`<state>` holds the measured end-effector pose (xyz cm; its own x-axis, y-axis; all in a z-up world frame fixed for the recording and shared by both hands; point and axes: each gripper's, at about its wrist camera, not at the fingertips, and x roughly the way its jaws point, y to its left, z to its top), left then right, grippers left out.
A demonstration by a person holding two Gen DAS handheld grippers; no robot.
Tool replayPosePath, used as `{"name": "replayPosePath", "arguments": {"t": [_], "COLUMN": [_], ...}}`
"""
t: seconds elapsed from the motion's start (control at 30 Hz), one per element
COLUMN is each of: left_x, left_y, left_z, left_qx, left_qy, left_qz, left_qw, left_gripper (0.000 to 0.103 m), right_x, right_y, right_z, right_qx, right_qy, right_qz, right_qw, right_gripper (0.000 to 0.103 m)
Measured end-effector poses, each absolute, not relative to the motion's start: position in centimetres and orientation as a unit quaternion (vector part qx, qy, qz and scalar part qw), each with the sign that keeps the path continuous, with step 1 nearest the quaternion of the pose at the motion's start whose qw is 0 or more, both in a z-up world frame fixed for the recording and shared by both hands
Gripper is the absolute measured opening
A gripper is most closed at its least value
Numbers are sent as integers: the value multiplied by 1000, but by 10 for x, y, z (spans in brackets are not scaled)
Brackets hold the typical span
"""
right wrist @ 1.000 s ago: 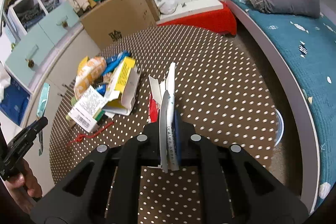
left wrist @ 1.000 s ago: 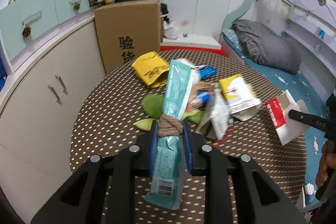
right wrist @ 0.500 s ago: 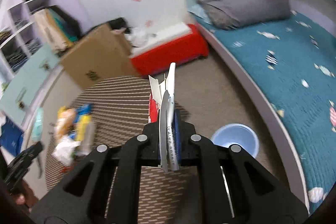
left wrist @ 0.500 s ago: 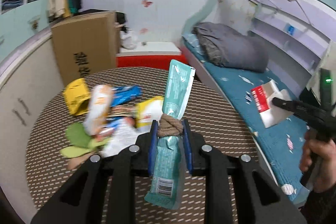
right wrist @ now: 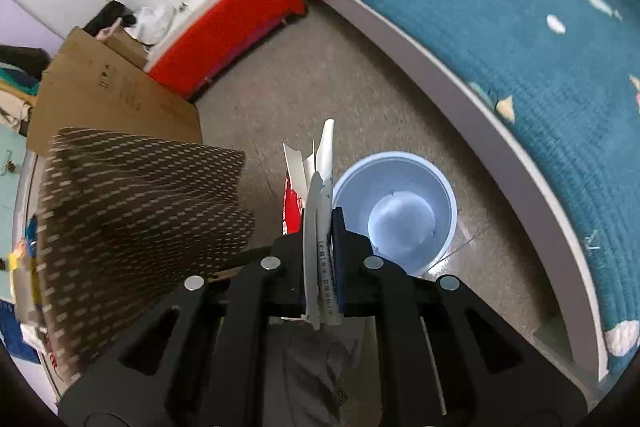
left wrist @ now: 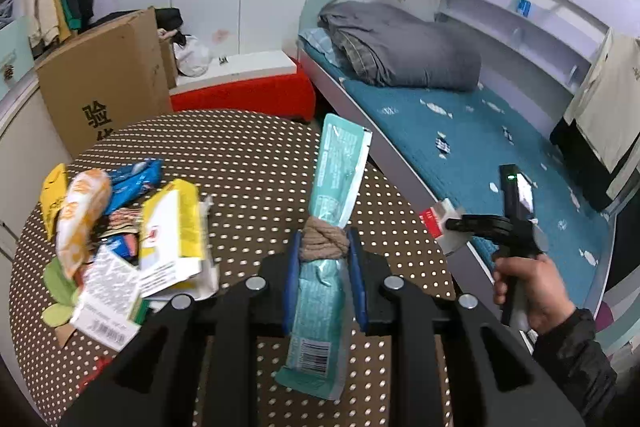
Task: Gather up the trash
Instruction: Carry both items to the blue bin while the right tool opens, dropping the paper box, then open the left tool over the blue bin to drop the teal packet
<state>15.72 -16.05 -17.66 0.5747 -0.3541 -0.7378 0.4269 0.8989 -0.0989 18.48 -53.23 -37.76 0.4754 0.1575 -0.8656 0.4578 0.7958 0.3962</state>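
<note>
Cardboard scrap over the bin

Right gripper (right wrist: 320, 227) clamps a flattened carton (right wrist: 316, 195) upright — blue bin (right wrist: 440, 187) lies at two o'clock, nearer than the left gripper (left wrist: 324, 259), clenched on its teal wrapper (left wrist: 336, 179).

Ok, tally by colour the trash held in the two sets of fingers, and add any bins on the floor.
1 teal wrapper
1 white-and-red carton
1 blue bin
Total: 3
</note>
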Motion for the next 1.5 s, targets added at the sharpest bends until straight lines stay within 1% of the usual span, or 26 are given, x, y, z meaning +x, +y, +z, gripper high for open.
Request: {"name": "replayPosePath", "arguments": {"t": [0.17, 0.2, 0.23, 0.27, 0.3, 0.37, 0.43, 0.57, 0.77, 0.83, 0.93, 1.1, 1.17, 1.2, 1.23, 1.27, 1.3, 1.4, 1.5], "left_x": [170, 172, 175, 177, 180, 184, 189, 198, 207, 213, 224, 240, 246, 250, 254, 257, 260, 265, 262], "left_y": [-189, -196, -203, -210, -218, -231, -244, -276, -337, -357, -390, -424, -433, -437, -442, -442, -443, -438, -425], "left_z": [-187, -188, -190, -191, -192, -193, -197, -204, -212, -221, -245, -285, -296, -301, -306, -310, -313, -314, -297], "left_qx": [58, 61, 64, 68, 72, 78, 79, 81, 90, 95, 107, 128, 136, 138, 141, 142, 144, 140, 124], "left_qy": [418, 419, 420, 421, 422, 423, 429, 438, 447, 457, 482, 529, 540, 546, 554, 559, 561, 568, 549], "left_qz": [-235, -238, -242, -246, -251, -261, -272, -296, -337, -341, -345, -337, -333, -332, -331, -327, -317, -302, -296], "left_qw": [876, 874, 872, 870, 868, 864, 858, 845, 824, 816, 798, 768, 761, 757, 750, 749, 751, 752, 772], "left_gripper": [22, 22, 22, 22, 22, 22, 22, 22, 22, 22, 22, 23, 25, 38, 68, 82, 92, 92, 92], "right_x": [203, 204, 206, 205, 203, 197, 190, 170, 139, 128, 113, 89, 82, 77, 74, 71, 70, 64, 62], "right_y": [-552, -555, -559, -562, -565, -571, -575, -584, -600, -606, -610, -619, -622, -623, -623, -623, -623, -621, -613], "right_z": [-420, -425, -430, -433, -432, -430, -425, -404, -352, -332, -309, -285, -280, -277, -275, -274, -273, -271, -267], "right_qx": [328, 335, 346, 353, 358, 368, 372, 381, 386, 384, 381, 377, 379, 379, 380, 381, 381, 379, 367], "right_qy": [521, 521, 519, 515, 510, 496, 485, 457, 392, 369, 344, 317, 309, 305, 302, 300, 300, 299, 303], "right_qz": [-101, -100, -97, -98, -101, -100, -102, -107, -124, -130, -136, -144, -150, -154, -155, -157, -158, -158, -173], "right_qw": [782, 779, 775, 775, 776, 780, 785, 797, 826, 836, 847, 858, 859, 860, 860, 860, 860, 861, 862], "right_gripper": [14, 25, 44, 54, 60, 61, 67, 73, 83, 89, 94, 95, 95, 96, 96, 96, 96, 97, 97]}}
